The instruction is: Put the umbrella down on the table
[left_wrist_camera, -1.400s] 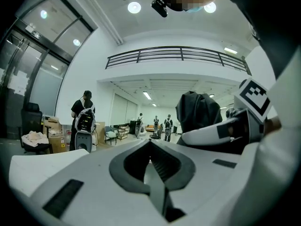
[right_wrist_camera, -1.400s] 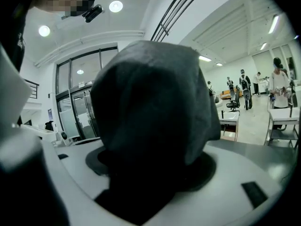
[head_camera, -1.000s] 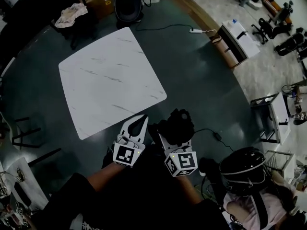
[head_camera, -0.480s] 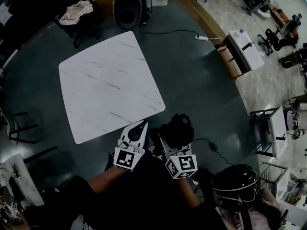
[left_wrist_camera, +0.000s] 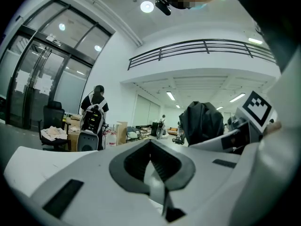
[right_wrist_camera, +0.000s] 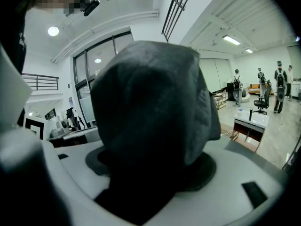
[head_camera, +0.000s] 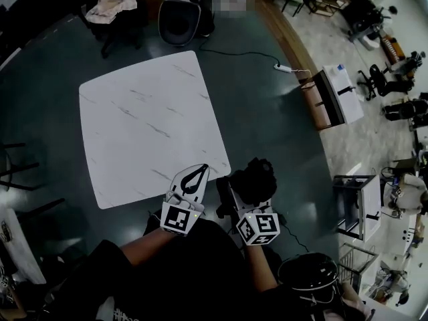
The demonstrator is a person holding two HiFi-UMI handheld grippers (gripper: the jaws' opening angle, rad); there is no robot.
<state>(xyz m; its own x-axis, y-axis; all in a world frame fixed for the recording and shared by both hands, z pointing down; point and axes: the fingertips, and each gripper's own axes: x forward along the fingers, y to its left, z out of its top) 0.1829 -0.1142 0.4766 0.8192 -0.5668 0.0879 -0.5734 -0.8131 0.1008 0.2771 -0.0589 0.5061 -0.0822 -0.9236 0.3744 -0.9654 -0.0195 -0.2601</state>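
A folded black umbrella is clamped in my right gripper, held upright off the near right corner of the white marble table. In the right gripper view the dark bundle of the umbrella fills the space between the jaws. My left gripper is shut with nothing in it, hovering at the table's near edge, just left of the right gripper. From the left gripper view its jaw tips meet, and the umbrella stands to the right beside the right gripper's marker cube.
A black chair stands beyond the table's far corner, and a cloth-covered seat sits at the back left. A power strip with its cable lies on the dark floor to the right. A desk and office chairs stand far right.
The view has shifted, so the table sits slightly higher and left in view. Both grippers stay close together at the table's near corner, the umbrella still held in the right one.
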